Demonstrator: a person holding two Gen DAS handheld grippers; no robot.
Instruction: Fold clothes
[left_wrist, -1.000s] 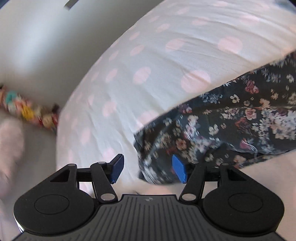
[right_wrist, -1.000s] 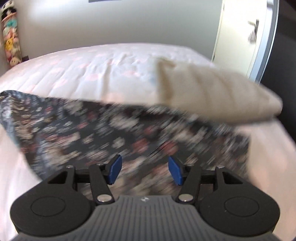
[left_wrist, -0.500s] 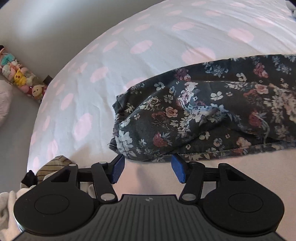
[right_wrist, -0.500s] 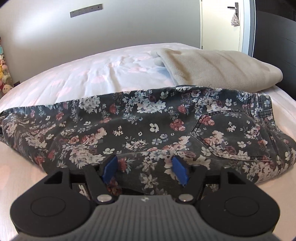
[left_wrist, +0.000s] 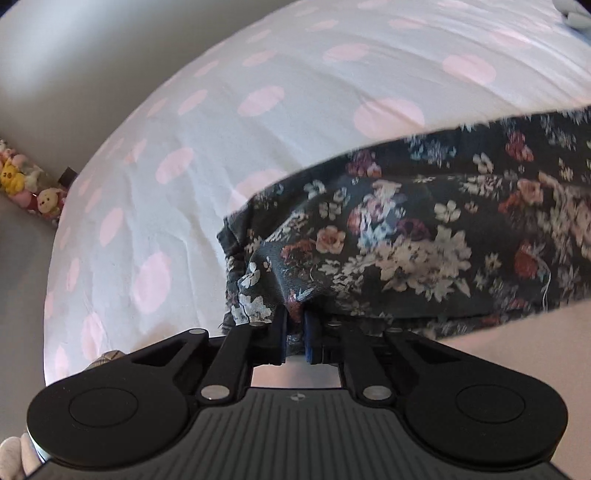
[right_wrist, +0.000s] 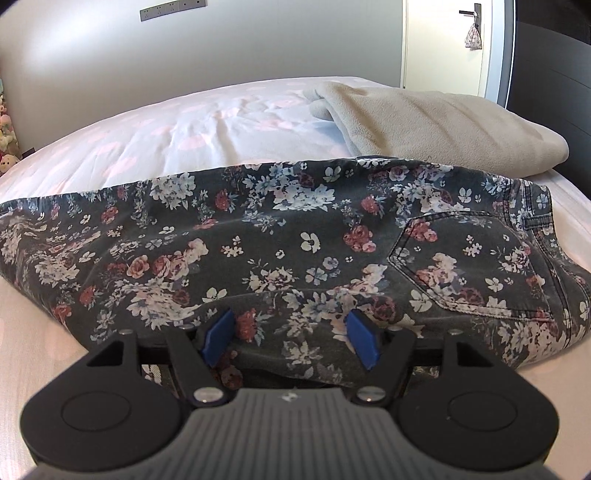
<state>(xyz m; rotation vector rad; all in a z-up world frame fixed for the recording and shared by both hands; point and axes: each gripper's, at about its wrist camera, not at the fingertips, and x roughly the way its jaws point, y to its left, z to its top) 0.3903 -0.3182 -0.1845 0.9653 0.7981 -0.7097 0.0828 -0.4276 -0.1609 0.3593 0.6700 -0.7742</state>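
Item: floral jeans (right_wrist: 295, 251), dark denim printed with red, white and blue flowers, laid lengthwise across my bed (right_wrist: 229, 125), which wears a white sheet with pink dots. My left claw (left_wrist: 295, 338) is drawn nearly closed, its blue pads (left_wrist: 309, 341) pinching a fold at the near edge of the garment's narrow end. My right claw (right_wrist: 291, 339) stands spread wide, blue pads (right_wrist: 364, 341) apart over the near edge of the jeans at the wider end, gripping nothing; whether the pads touch the cloth I cannot tell. Right wrist view only: a stitched back pocket (right_wrist: 469, 266) and belt loops toward the right end of the jeans, a grey-beige blanket (right_wrist: 436, 122) lying behind them with its edge meeting the denim, a pale wall with a socket strip (right_wrist: 173, 9), and a door (right_wrist: 447, 48) with a small pouch (right_wrist: 473, 37) hanging from its handle. Left wrist view only: the crumpled hem end of the leg, a loose thread at the lower right edge, and a striped scrap of fabric (left_wrist: 105, 358) at the bed's edge — too little shows to name it. Both views: a row of plush toys (left_wrist: 26, 184) against the wall, small and soft-focused. Cut off or hidden: the far right of the jeans runs out of frame in the left view and is blurred there; the near hem under each claw body is covered; something white and knitted (left_wrist: 14, 456) pokes in at the bottom-left corner, unidentifiable.
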